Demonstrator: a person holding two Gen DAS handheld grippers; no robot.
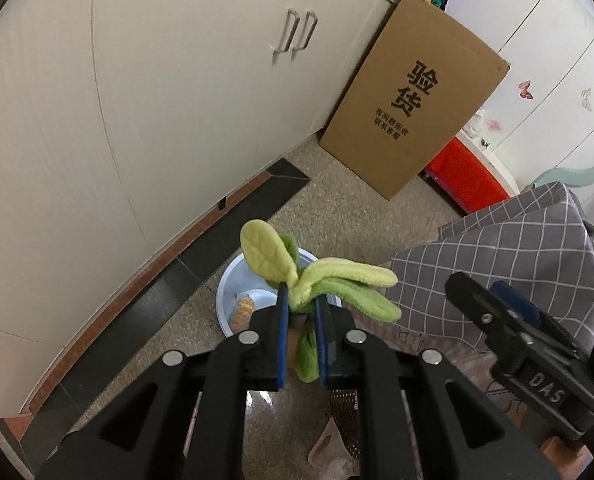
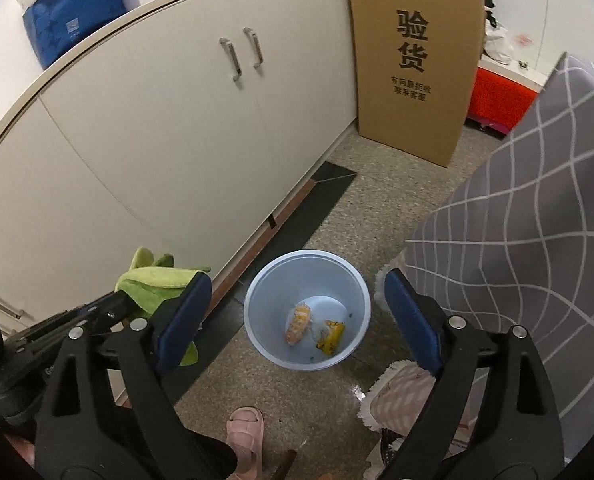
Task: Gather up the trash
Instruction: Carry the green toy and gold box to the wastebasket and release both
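My left gripper [image 1: 301, 300] is shut on a green plush leafy toy [image 1: 329, 280] and holds it above a light blue bin [image 1: 233, 284] on the floor. The toy also shows at the left of the right wrist view [image 2: 153, 280]. The bin [image 2: 265, 280] holds an orange wrapper [image 2: 298, 323] and a yellow wrapper [image 2: 330, 336]. My right gripper [image 2: 297, 300] is open and empty, above and in front of the bin. It shows at the right of the left wrist view [image 1: 497, 312].
White cabinets [image 2: 177, 120] run along the left. A tall cardboard box [image 2: 413, 60] leans at the back, a red crate [image 2: 497, 100] beside it. A grey checked cloth [image 2: 537, 220] covers furniture on the right. A pink slipper [image 2: 245, 436] and a fringed mat [image 2: 397, 396] lie near.
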